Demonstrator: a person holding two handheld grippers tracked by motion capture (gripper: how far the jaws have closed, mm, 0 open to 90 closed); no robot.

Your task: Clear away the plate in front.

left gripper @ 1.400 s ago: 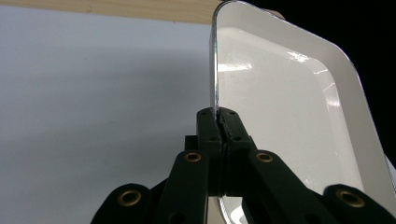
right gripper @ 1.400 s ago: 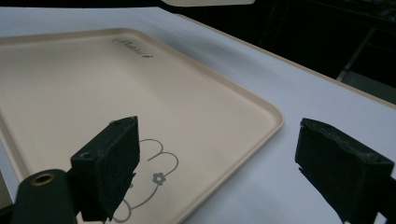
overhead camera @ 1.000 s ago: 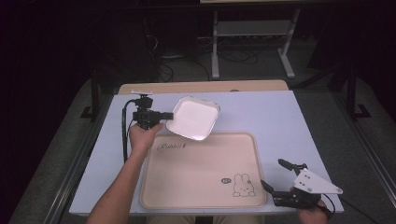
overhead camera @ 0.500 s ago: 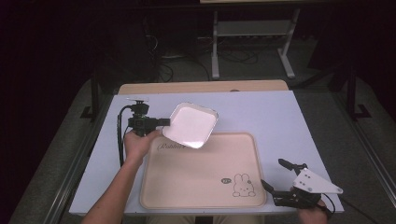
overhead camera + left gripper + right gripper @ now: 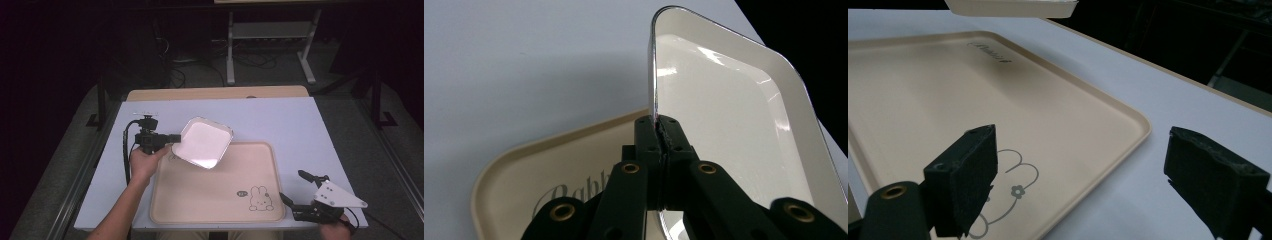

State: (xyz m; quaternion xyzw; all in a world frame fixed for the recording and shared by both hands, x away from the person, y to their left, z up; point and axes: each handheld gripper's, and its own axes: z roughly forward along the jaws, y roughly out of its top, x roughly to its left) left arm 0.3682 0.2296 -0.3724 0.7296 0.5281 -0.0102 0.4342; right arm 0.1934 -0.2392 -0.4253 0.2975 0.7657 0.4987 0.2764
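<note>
Two grippers: left gripper [image 5: 172, 138] clamped white dish [image 5: 203, 142] by rim, lifted above beige tray [image 5: 215, 197] (rabbit print); right gripper [image 5: 292, 187] gaped wide, empty, beside tray.

White tabletop [image 5: 280, 120], matte. Wooden strip [image 5: 215, 93] along far edge. Beyond, on dark floor: white metal stand [image 5: 270, 35] with low shelf, tangled cables [image 5: 180, 57] to left of it. Grey carpet [image 5: 361, 150] flanking table sides.

White dish [image 5: 204, 142]; beige tray [image 5: 200, 195] with rabbit print.
</note>
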